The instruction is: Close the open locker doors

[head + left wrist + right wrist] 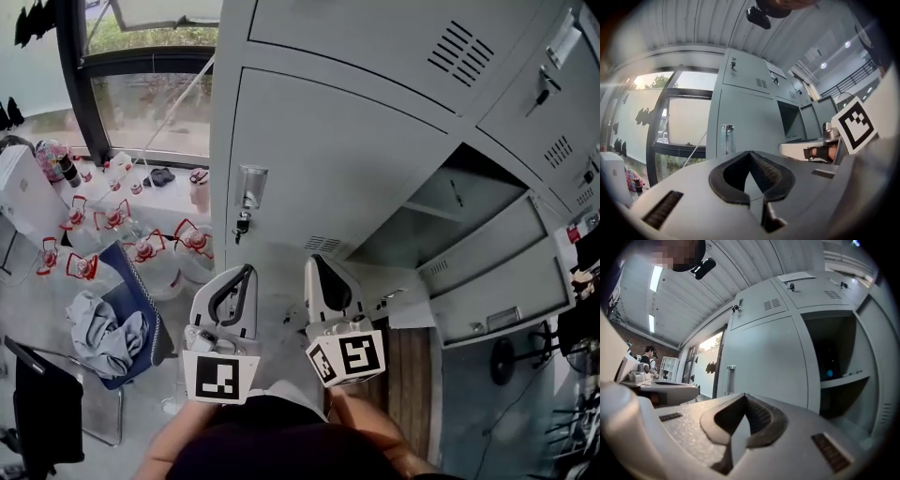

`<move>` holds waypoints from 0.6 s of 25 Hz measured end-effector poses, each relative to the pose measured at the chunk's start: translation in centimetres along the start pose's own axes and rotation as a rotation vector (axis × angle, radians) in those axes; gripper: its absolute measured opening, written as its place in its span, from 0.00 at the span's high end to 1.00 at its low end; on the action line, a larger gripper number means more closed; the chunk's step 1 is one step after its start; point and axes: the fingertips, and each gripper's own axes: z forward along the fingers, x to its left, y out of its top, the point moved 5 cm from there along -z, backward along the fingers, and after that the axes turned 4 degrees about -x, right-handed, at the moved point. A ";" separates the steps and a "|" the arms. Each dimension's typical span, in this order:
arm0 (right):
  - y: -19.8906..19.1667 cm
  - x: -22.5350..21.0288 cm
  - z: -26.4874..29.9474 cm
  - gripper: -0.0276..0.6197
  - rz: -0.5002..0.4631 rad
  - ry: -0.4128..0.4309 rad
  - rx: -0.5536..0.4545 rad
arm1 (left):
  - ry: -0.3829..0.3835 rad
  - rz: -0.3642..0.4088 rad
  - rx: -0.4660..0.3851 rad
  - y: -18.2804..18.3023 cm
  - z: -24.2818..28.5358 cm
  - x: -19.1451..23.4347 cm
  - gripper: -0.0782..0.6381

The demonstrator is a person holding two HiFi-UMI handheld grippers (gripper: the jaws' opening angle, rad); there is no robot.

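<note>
The grey lockers fill the head view. A closed door [347, 159] with a metal handle [248, 192] stands in front of me. To its right a locker compartment [450, 211] is open, its door [502, 272] swung out to the right. My left gripper [246, 270] and right gripper [315, 261] are side by side just short of the closed door, both shut with nothing between the jaws. In the left gripper view my left gripper [750, 153] points toward the handle [727, 139]. Past my right gripper [744, 397], the right gripper view shows the dark open compartment [834, 357] with a shelf [846, 378].
Several clear jugs with red handles [112, 230] stand on the floor at the left, below a window [141, 103]. A blue chair with a grey cloth [112, 333] is at lower left. A dumbbell [511, 361] lies at the right. A person [647, 357] stands far off.
</note>
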 end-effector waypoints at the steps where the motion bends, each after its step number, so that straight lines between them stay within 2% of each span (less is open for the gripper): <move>1: 0.1 -0.3 -0.5 0.95 -0.005 -0.005 -0.001 | -0.009 0.007 0.002 0.1 0.1 -0.4 0.89; 6: 0.5 -1.1 -3.8 0.95 -0.027 -0.048 -0.007 | -0.065 -0.006 0.006 0.1 0.0 -2.6 0.89; 10: 0.8 -2.7 -6.4 0.95 -0.029 -0.102 -0.011 | -0.132 0.016 0.016 -0.2 0.6 -4.7 0.89; 15: 1.1 -5.3 -9.7 0.95 -0.027 -0.169 -0.019 | -0.157 -0.070 -0.012 0.1 1.2 -7.9 0.89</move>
